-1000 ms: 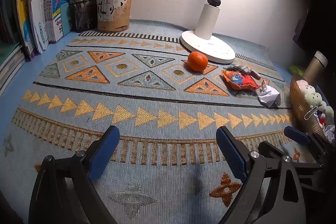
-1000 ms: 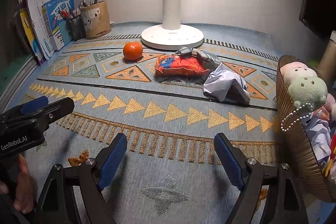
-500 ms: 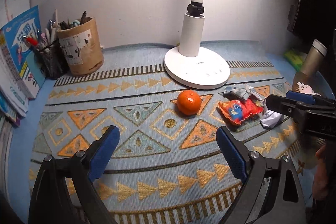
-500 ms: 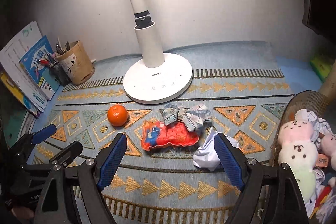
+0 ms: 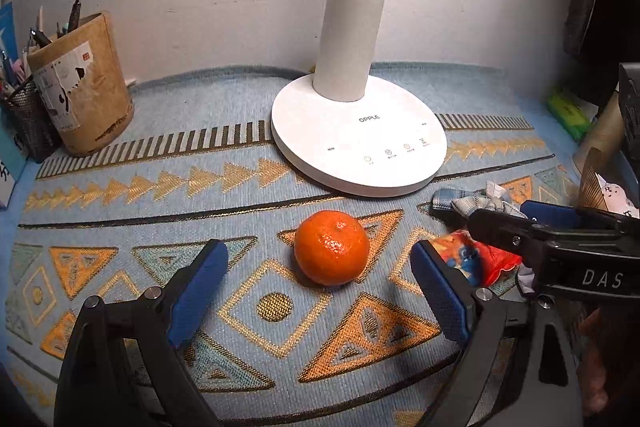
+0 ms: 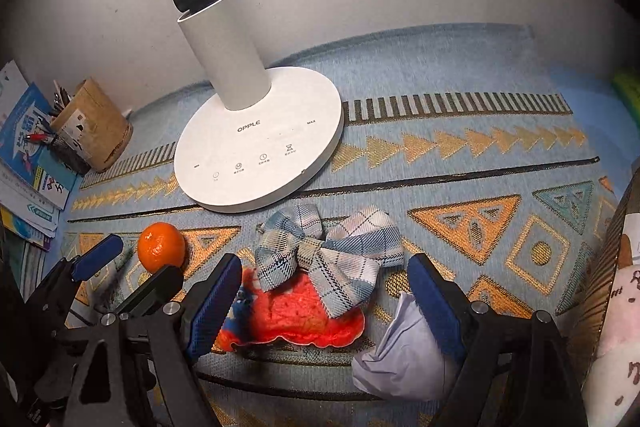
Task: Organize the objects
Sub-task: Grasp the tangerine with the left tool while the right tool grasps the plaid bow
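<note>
Orange [image 5: 331, 247] between spread left claw [image 5: 320, 291] pads, untouched.

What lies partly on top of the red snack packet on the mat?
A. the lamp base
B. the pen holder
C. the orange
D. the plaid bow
D: in the right wrist view the plaid bow overlaps the upper edge of the red snack packet, while the orange sits apart on the mat to its left.
</note>
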The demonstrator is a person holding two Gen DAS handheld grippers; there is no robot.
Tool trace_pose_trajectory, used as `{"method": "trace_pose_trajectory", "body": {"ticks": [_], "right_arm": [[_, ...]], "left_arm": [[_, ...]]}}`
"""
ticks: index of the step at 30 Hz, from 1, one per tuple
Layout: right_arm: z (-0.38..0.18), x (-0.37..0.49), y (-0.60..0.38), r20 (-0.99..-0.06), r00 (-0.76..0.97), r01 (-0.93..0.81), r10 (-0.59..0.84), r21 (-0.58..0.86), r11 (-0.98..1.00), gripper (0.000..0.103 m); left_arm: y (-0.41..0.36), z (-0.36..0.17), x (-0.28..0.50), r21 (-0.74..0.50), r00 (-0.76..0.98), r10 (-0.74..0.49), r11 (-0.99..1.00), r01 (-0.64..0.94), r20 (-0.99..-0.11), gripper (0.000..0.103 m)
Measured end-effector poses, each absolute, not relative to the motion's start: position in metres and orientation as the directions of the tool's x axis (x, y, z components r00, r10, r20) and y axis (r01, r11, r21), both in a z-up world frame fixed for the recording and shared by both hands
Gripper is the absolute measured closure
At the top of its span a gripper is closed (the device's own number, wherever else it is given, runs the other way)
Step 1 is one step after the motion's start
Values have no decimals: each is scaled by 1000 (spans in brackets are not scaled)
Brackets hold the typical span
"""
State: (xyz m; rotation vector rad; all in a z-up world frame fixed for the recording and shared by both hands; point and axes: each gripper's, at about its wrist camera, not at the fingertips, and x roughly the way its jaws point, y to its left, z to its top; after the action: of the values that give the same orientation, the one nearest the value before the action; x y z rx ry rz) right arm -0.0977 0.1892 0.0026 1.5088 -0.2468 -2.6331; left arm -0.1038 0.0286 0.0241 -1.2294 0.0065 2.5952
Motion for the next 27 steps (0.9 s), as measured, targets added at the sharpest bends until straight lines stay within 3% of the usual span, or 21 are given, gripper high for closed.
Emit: {"method": "trace_pose_trajectory", "body": {"ticks": [3,4,5,7,8,9,14,22,27], "right_arm": [[-2,-100,189,-844,-513,-1,-157,183,-983,26],[-3,-100,187,-843,-515,5,-156,179,-984,30],[-3,-100,187,-840,-521,9,-154,175,-985,34],[-2,-98,183,-830,-536,29,-158,169,-985,47],[-1,-97,180,-825,-542,41,-159,164,-986,55],[0,-96,178,-821,-549,49,-158,157,-986,57],[12,-86,173,-789,-591,76,-167,151,-986,64],[64,-15,172,-720,-653,156,-234,174,-972,64],[51,45,160,-742,-605,169,-289,235,-957,64]], "left_arm": [[34,21,-107,-96,-603,234,-963,-251,-762,18],[37,19,-108,-88,-602,231,-962,-257,-764,26],[40,18,-108,-75,-601,225,-962,-264,-767,40],[43,14,-110,-61,-595,214,-962,-265,-775,51],[42,13,-110,-65,-591,218,-961,-269,-777,63],[42,13,-111,-69,-589,221,-961,-270,-777,66],[36,19,-107,-88,-610,233,-962,-258,-758,67],[17,51,-64,-126,-638,248,-965,-231,-729,67],[5,60,-9,-146,-647,220,-975,-167,-730,67]]}}
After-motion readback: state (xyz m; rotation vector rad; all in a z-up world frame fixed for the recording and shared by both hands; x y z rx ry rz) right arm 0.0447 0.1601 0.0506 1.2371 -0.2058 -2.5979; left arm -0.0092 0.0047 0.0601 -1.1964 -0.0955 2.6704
